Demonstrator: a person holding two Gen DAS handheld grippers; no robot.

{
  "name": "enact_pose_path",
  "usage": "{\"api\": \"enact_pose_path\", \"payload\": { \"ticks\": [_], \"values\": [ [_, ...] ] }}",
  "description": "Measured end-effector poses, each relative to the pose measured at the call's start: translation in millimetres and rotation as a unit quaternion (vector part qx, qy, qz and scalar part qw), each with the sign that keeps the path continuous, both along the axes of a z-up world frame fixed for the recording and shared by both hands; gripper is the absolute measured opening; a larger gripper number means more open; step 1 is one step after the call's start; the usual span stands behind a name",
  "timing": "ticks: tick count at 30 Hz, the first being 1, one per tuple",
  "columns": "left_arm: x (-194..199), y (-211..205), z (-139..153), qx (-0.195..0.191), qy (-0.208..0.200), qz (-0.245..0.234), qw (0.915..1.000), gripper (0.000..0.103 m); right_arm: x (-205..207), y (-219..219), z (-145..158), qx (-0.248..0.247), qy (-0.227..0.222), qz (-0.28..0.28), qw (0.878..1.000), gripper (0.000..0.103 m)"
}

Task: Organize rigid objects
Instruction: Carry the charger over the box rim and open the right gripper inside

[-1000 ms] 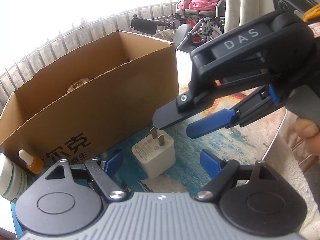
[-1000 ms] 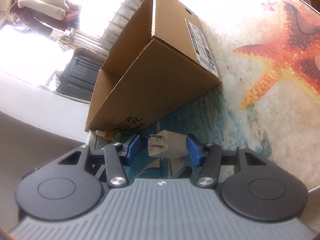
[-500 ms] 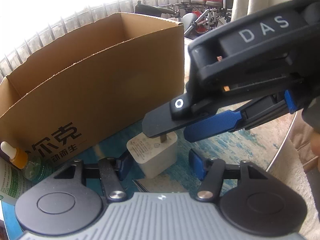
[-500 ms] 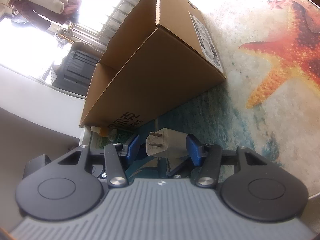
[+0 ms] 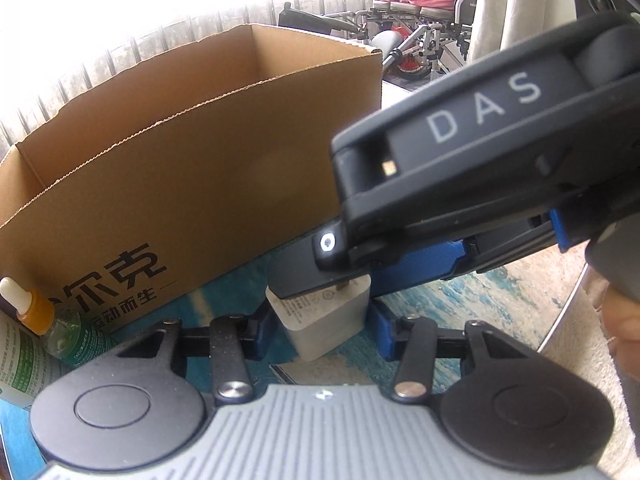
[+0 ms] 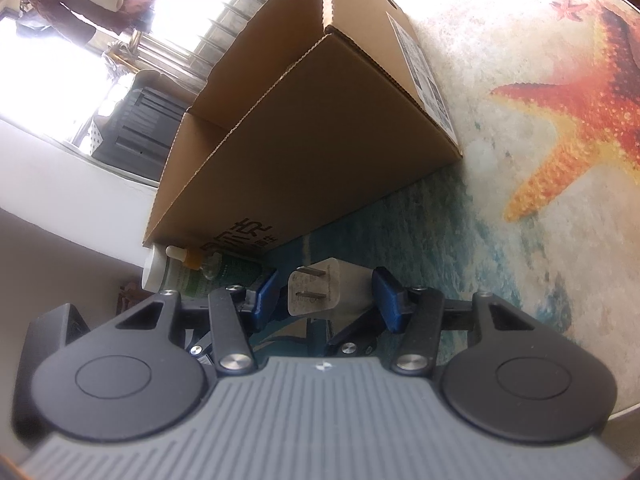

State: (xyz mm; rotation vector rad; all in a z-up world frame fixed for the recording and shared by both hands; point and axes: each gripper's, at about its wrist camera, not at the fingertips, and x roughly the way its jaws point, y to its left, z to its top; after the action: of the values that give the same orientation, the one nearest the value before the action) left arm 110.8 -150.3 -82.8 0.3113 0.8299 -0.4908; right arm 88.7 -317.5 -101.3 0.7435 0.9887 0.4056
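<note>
Left wrist view: a white cube-shaped charger [image 5: 324, 320] with two metal prongs on top and small grey print on its face stands on a table [image 5: 460, 296] printed with blue sea, just in front of an open cardboard box [image 5: 200, 184] bearing black characters. The left gripper [image 5: 322, 330] has the charger between its blue pads; its jaws are closing, and a thin gap shows at the right pad. The right gripper [image 5: 352, 276], marked DAS, reaches in from the right over the charger top, a person's hand [image 5: 624, 320] behind it. Small bottles [image 5: 48, 320] lie at the left.

Right wrist view: the charger [image 6: 316, 288] sits between the right gripper [image 6: 324, 300] pads at a medium opening; whether they press it I cannot tell. An orange starfish [image 6: 580, 120] is printed on the table
</note>
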Motion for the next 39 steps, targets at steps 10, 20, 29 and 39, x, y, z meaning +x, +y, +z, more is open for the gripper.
{"api": "enact_pose_path", "payload": {
  "ticks": [10,20,29,39],
  "values": [
    [-3,2,8,-0.009,0.003,-0.002,1.0,0.047,-3,7,5,-0.014,-0.003,-0.003,1.0,0.051],
    [-12,22,46,-0.031,-0.023,0.012,0.9992,0.047,-15,24,52,-0.033,-0.058,0.013,0.998,0.051],
    [7,46,118,-0.048,-0.058,0.057,0.9955,0.047,16,49,127,-0.059,-0.135,0.072,0.986,0.051],
    [105,63,139,-0.04,0.002,0.104,0.9938,0.046,139,71,140,-0.077,-0.089,0.139,0.983,0.051]
  ]
}}
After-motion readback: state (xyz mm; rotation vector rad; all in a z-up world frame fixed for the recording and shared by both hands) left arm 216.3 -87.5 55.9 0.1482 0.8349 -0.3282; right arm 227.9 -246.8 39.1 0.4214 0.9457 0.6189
